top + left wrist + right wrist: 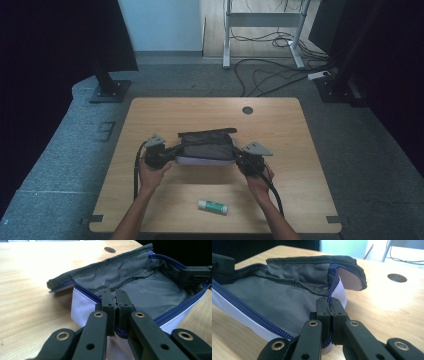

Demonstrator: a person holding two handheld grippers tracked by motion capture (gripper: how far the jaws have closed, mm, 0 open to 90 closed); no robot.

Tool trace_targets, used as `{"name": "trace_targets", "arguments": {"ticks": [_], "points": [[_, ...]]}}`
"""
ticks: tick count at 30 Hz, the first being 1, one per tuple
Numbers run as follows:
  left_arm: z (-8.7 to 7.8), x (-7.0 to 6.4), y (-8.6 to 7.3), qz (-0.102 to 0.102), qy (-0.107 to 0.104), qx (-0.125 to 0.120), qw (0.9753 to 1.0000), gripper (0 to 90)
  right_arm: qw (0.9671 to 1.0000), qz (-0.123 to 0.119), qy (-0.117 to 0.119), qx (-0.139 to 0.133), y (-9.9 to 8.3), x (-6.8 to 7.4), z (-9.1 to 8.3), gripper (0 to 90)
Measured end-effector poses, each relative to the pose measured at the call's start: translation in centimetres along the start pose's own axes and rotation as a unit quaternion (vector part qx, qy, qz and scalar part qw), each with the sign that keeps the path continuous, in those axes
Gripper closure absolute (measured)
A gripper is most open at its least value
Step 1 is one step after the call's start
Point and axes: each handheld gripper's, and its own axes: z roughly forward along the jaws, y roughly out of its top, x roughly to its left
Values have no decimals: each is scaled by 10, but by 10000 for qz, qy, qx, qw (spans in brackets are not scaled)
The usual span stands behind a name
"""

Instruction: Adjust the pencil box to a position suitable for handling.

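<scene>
Grey lining is showing inside the pouch (207, 146), which is lying at the middle of the high view on the wooden table (150, 112), unzipped, with its dark flap folded back toward the upper part of the frame. The left gripper (172, 152) is pinching the pouch's left end and the right gripper (239, 156) its right end, and the two seem to be pulling apart so that the mouth is staying wide and the inside is lying open, probably to take something in.

In the left gripper view the jaws are standing almost fully closed, clamping the blue zipper edge (130, 325) and white fabric at lower centre. In the right gripper view the jaws are likewise pressed nearly together on the zipper seam (332, 290) at the pouch's corner, with nothing else between them.

A glue stick (212, 206) is lying loose in the lower middle of the high view, well apart from the pouch, between the person's forearms.
</scene>
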Motion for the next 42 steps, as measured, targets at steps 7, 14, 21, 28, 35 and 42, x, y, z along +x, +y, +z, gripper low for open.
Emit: {"name": "trace_targets", "arguments": {"ticks": [7, 14, 21, 28, 35, 42], "points": [[5, 1, -8, -63, -28, 111, 9999, 868, 9999, 5, 27, 162, -12, 0, 4, 864], [11, 2, -20, -101, -38, 250, 9996, 863, 9993, 1, 47, 368, -23, -1, 8, 863], [16, 4, -28, -160, -57, 373, 9992, 859, 9984, 10, 82, 564, -34, -2, 12, 858], [20, 4, -32, -181, -54, 466, 9987, 851, 9979, -101, 54, 639, -40, -1, 13, 856], [21, 5, -35, -240, -119, 512, 9983, 795, 9971, -128, 77, 741, -46, -2, 14, 816], [11, 6, -31, -396, 175, 216, 9988, 508, 9971, -398, -99, 642, -44, 3, 9, 556]]}}
